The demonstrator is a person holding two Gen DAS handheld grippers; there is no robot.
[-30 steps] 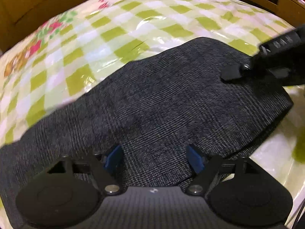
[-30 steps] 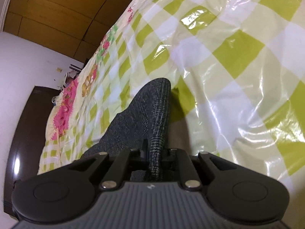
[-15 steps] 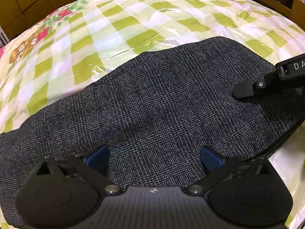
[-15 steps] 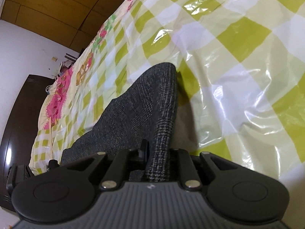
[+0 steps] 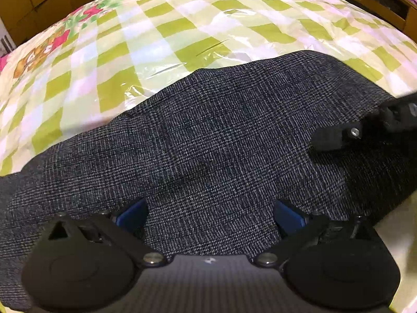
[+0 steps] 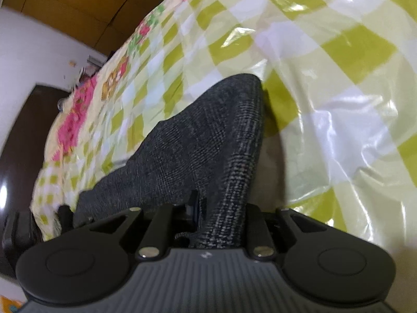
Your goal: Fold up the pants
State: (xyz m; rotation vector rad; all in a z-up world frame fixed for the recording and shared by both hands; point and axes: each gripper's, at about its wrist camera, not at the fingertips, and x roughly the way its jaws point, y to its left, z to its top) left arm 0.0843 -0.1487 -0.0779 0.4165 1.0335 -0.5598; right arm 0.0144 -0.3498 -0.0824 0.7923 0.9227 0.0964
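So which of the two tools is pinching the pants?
The right tool: its jaws are squeezed shut on a fold of the grey checked pants. The left tool is wide open, pinching nothing.

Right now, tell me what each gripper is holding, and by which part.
The right gripper is shut on the dark plaid pants, pinching a raised fold at their edge. The left gripper is open above the cloth and holds nothing.

A home bedroom: checked floral bedspread [image 5: 182, 26], wooden wall panels [image 6: 65, 5]
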